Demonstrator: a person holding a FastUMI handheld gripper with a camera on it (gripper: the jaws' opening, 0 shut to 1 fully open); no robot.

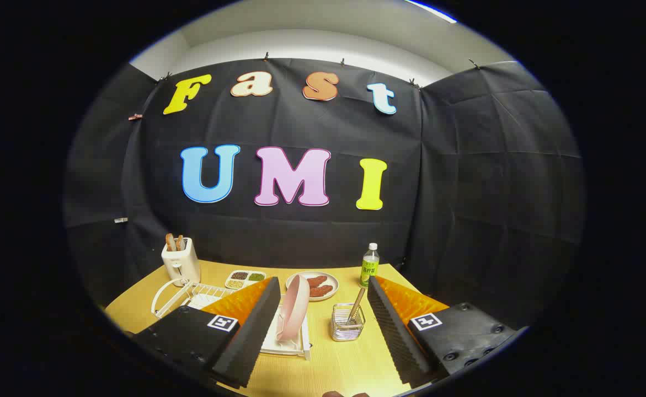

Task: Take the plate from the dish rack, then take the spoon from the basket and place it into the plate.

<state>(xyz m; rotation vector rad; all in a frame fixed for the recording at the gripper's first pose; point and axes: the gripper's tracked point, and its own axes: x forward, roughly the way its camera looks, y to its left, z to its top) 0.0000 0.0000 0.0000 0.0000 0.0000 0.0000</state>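
In the gripper view, the gripper point(317, 331) hangs above the desk point(350, 369) with its fingers point(256, 325) spread wide and nothing between them. The pink plate point(294, 307) stands on edge in the white dish rack point(190, 295), just ahead of the left finger. The spoon point(356, 306) leans in the clear basket point(347, 322), ahead and nearer the right finger. Beyond them sit a toaster point(180, 259), a snack tray point(245, 279), a dish of sausages point(320, 285) and a bottle point(370, 266).

The plate comes first, I judge: line the fingers up so the upright rim passes between them, close on the upper edge, then lift straight up so the plate does not catch the rack wires.
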